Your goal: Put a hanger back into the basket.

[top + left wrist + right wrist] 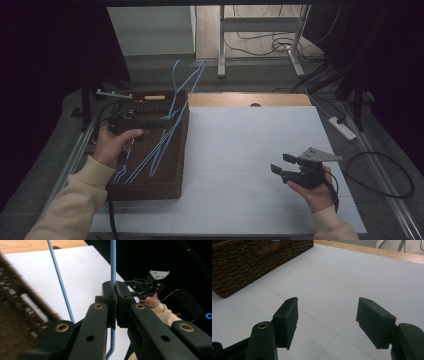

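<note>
Left tongs [115,291] clamped tight on blue wire hanger [113,262], wire pinched between pads. In high view left tongs [131,121] held over dark brown wicker basket [145,190] at left edge of white surface [240,150]; hanger [172,112] slants up out of basket, hook end above far rim. Right tongs [327,320] spread wide, nothing between pads, hovering just above bare surface [332,277]. In high view right tongs [280,164] well apart from basket, toward near right.
</note>
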`<state>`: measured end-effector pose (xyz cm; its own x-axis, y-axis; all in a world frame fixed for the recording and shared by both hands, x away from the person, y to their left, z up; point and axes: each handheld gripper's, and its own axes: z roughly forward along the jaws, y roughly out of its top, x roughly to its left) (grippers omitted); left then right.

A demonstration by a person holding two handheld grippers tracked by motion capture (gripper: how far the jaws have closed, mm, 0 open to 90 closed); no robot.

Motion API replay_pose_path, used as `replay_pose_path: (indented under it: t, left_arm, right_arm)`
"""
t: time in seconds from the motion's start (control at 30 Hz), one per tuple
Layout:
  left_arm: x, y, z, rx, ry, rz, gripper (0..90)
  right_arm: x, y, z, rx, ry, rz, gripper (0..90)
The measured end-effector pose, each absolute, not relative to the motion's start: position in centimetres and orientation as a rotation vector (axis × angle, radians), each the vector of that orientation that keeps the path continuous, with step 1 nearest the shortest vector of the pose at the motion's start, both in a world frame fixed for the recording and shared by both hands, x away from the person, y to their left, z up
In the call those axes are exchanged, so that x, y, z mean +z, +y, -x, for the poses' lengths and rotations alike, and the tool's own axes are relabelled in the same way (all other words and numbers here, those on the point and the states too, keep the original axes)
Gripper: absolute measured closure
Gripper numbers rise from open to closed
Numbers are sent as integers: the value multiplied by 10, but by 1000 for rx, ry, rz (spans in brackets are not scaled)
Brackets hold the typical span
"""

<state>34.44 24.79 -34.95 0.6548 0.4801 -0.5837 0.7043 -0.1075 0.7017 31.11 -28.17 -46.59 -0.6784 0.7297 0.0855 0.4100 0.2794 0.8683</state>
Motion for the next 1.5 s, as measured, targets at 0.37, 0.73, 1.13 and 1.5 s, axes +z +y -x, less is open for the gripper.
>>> replay_pose_path:
  t: [0.37,0.73,1.13,1.5]
  left_arm:
    - [-365,286,-348,-254,971,-1797,875]
    - [-385,317,-358,-261,1013,-1840,875]
    - [-405,326,-364,-273,1062,-1926,875]
    - [-414,335,-359,-271,1076,-1948,876]
  right_arm:
    - [-468,-281,-312,1351,2231,-1039,347]
    - [-469,-280,-312,1348,2233,-1043,347]
    - [-469,-280,-312,1349,2233,-1044,348]
    - [-470,-280,-312,1344,2236,-1045,348]
